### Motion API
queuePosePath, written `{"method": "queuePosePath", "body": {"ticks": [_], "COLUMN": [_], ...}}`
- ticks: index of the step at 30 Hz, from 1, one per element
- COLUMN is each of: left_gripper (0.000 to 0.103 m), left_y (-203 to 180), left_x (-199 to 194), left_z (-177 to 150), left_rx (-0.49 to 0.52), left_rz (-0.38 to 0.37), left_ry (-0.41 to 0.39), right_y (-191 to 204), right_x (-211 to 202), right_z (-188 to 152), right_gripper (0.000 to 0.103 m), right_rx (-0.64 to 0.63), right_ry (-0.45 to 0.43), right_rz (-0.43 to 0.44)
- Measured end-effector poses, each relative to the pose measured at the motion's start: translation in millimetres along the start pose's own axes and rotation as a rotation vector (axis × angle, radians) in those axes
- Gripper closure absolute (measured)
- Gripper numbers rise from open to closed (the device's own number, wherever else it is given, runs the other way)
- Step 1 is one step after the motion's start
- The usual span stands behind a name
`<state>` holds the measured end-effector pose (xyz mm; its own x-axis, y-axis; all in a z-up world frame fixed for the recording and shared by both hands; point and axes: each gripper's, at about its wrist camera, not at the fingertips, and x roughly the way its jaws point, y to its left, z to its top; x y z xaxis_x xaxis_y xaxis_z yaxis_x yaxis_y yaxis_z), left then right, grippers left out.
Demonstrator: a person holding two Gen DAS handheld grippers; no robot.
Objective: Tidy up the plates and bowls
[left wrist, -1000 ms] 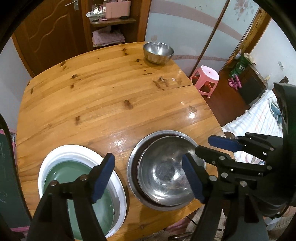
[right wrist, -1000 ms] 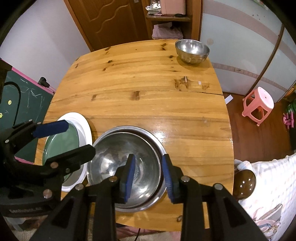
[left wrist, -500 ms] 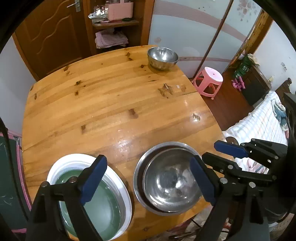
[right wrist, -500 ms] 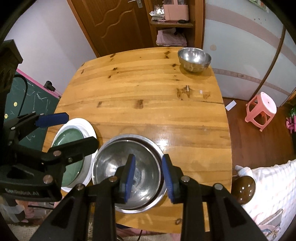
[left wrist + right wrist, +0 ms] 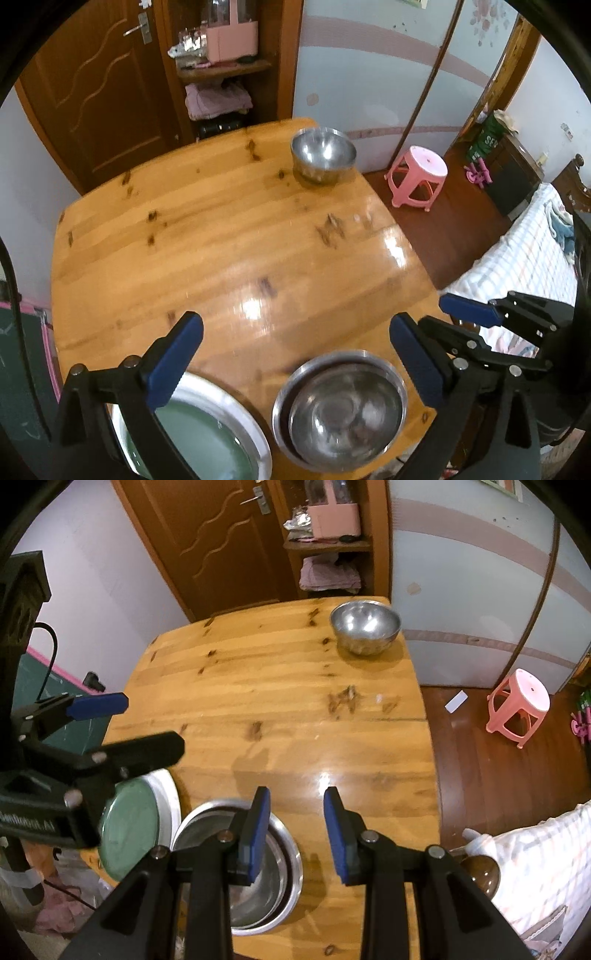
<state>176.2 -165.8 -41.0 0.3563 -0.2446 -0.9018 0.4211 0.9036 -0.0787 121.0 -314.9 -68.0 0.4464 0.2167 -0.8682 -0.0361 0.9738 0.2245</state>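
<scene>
Two nested steel bowls [image 5: 343, 410] [image 5: 201, 834] sit at the near edge of the wooden table [image 5: 221, 240]. Left of them a green plate [image 5: 207, 439] [image 5: 129, 823] lies on a white plate [image 5: 243, 410]. A smaller steel bowl [image 5: 323, 153] [image 5: 364, 631] stands alone at the far right corner. My left gripper [image 5: 295, 354] hovers above the near dishes, its jaws opening wide with nothing between them. My right gripper [image 5: 295, 812] hangs over the right rim of the nested bowls, its jaws a narrow gap apart and holding nothing.
A pink stool [image 5: 517, 705] stands on the floor right of the table, with a bed [image 5: 528, 258] nearer. Behind the table are a brown door [image 5: 221, 542] and a shelf with folded cloth [image 5: 328, 572]. A green board [image 5: 62, 698] leans at the left.
Both grippers have pulled up and back from the near dishes, which now sit lower in both views. The left jaws have spread wider. The right jaws kept the same gap.
</scene>
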Motion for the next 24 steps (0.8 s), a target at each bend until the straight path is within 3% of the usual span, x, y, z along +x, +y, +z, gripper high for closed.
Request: {"method": "queuePosePath", "body": {"ticks": [13,19,24], "left_gripper": [0.002,0.002,0.003], "left_y": [21.9,27.8,33.7], "left_x": [21.0,57.6,99.8], "left_z": [131.7,162.8,176.2], "left_rx": [-0.138,-0.187,-0.218], "left_rz": [-0.019,-0.001,0.079], "left_ry": [-0.15,-0.182,-0.198], "right_y": [-60.2,-82.5,-104.7], "right_x": [-4.3,16.3,59.9], "right_z": [105.4,144.5,164.2], "right_gripper": [0.073,0.073,0.073], "right_rx": [0.135,0.171,0.216], "right_ry": [-0.103,-0.112,-0.065], "right_rz": [-0.004,-0.012,-0.013]}}
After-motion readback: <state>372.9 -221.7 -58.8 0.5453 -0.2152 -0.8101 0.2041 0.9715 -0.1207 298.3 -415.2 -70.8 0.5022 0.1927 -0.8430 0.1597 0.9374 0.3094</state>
